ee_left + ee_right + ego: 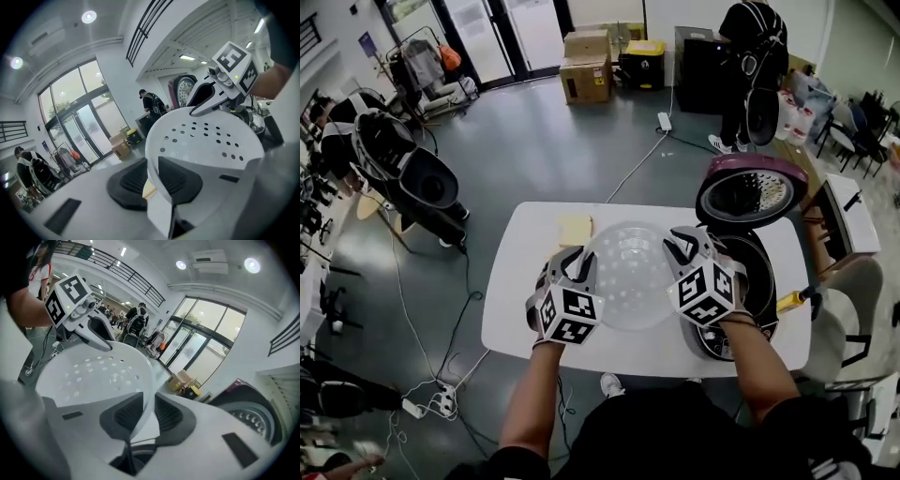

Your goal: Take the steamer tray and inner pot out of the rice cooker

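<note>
White table (pixel 511 314) under steamer tray (pixel 628 272), grey floor (pixel 544 141)

No words, brands or numbers can be read anywhere. The cube on the left gripper (pixel 578 264) and the one on the right gripper (pixel 682 249) carry only black-and-white square patterns, not letters. Any print on the cardboard boxes (pixel 586 66) and the blue sign (pixel 366 43) on the wall is too small to read.

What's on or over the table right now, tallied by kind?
1 steamer tray
2 grippers: left gripper and right gripper, both shut on its rim
1 rice cooker, lid open
1 pale yellow pad
1 small yellow item beside the cooker
Total: 6
</note>
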`<state>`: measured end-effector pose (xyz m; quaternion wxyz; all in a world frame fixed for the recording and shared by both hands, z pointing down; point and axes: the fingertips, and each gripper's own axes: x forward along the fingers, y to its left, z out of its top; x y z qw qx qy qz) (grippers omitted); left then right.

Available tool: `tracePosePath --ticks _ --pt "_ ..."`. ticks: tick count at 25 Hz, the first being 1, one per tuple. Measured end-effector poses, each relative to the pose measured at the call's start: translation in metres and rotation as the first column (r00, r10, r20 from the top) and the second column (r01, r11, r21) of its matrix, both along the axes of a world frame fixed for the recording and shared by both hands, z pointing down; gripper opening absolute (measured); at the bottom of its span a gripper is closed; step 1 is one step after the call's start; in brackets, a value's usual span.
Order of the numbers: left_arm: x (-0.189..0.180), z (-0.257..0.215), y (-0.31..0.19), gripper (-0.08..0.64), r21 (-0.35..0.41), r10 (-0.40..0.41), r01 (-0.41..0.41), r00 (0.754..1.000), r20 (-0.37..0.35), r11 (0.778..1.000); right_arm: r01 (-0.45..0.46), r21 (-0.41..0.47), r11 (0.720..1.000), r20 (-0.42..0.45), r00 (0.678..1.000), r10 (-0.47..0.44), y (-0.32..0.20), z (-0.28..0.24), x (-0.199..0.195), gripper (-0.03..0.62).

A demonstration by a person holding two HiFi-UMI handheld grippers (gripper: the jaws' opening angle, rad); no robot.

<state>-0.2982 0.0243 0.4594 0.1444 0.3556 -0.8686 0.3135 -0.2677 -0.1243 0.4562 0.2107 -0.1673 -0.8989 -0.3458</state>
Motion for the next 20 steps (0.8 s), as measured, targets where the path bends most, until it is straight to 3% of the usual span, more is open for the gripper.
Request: tracePosePath --ticks 11,20 --pt "-0.034 0.059 0.187 0.074 -0.027 -0.175 0.173 0.982 -0.075 0.984 0.156 -0.022 0.987 -0.097 0.983 -0.158 0.184 0.066 -0.061 0.077" --pt "-0.046 0.149 0.302 0.071 -0.094 -0.352 0.34 0.918 -0.181 0.936 0.296 -0.053 0.954 -0.187 0.935 -0.301 0.3 0.161 -0.094 0.077"
